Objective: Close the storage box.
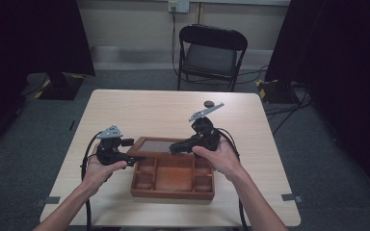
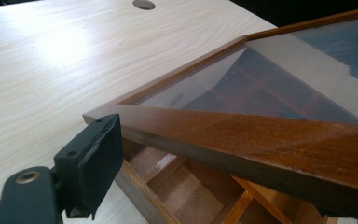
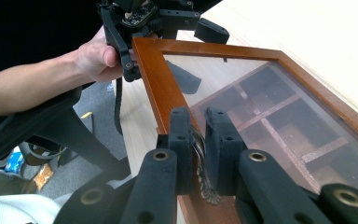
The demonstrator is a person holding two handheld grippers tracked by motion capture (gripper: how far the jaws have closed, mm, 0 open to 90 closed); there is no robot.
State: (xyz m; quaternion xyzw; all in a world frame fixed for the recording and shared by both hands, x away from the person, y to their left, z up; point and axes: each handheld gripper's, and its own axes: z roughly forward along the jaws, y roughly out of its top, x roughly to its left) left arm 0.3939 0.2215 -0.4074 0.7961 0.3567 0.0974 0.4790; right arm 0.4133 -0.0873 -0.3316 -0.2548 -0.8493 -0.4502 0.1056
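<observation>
Wooden glass-paned lid, ornate metal clasp

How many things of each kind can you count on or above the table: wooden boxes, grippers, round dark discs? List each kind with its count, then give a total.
Wooden box, glass lid raised: 1
Grippers: 2, the left gripper and the right gripper
Round dark disc on the table: 1
Total: 4

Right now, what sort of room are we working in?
Probably a recording studio or lab room: a bare wooden table, black curtains on both sides, a lone folding chair, and cables across grey carpet.
</observation>
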